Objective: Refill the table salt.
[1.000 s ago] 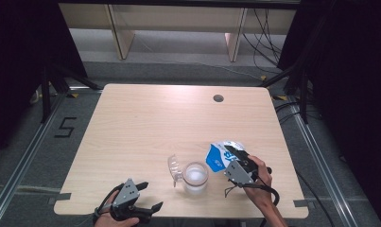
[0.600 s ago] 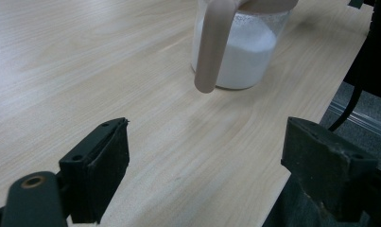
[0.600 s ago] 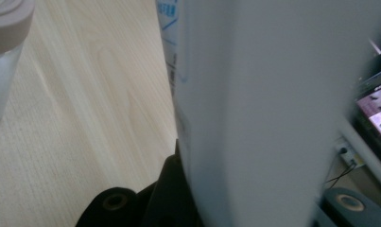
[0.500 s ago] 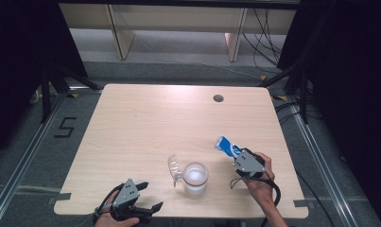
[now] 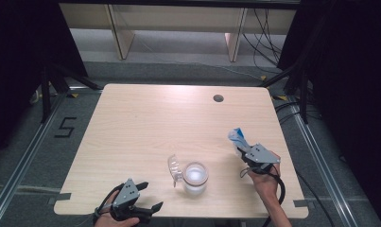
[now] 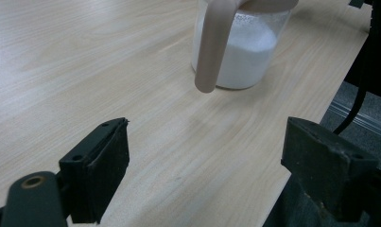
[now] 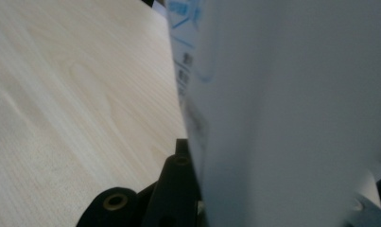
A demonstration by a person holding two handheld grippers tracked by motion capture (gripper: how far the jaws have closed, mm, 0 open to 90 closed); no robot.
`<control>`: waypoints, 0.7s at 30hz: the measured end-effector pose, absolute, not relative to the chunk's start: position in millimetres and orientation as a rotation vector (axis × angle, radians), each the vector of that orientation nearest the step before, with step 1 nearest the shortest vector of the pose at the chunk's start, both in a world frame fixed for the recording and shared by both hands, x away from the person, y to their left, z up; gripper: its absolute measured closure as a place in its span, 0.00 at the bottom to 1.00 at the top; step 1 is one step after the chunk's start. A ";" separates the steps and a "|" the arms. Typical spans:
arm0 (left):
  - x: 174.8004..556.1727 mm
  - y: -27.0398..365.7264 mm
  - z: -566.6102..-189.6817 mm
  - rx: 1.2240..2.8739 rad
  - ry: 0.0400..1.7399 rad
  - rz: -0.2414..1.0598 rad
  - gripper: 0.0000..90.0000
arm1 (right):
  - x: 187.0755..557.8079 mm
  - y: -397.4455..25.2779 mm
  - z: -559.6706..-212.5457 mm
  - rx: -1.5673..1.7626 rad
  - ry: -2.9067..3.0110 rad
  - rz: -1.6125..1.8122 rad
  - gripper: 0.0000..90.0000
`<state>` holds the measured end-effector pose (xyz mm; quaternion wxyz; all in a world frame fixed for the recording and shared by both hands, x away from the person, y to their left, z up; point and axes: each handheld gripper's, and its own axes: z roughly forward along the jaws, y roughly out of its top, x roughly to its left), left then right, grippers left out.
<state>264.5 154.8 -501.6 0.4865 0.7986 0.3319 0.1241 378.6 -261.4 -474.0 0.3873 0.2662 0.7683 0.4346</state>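
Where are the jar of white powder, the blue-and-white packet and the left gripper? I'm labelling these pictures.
jar of white powder (image 5: 195, 176): high view, on its open top.
blue-and-white packet (image 5: 237, 138): high view, on its upper end above the right gripper.
left gripper (image 5: 149, 196): high view, midway between its open fingertips.

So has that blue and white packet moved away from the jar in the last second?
Yes. The blue and white packet, clamped in the right hand-held gripper, has swung rightward, away from the clear glass jar of white powder toward the table's right edge.

A light wooden table with a round cable hole; wooden shelving stands behind it
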 end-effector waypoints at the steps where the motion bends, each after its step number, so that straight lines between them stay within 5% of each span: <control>1: 264.4 154.9 -501.5 1.943 0.807 0.304 0.17 | 380.0 -264.4 -474.2 0.694 1.950 1.121 0.97; 21: 264.4 155.3 -501.3 1.941 0.814 0.306 0.17 | 396.5 -280.8 -495.0 0.961 1.886 1.256 0.97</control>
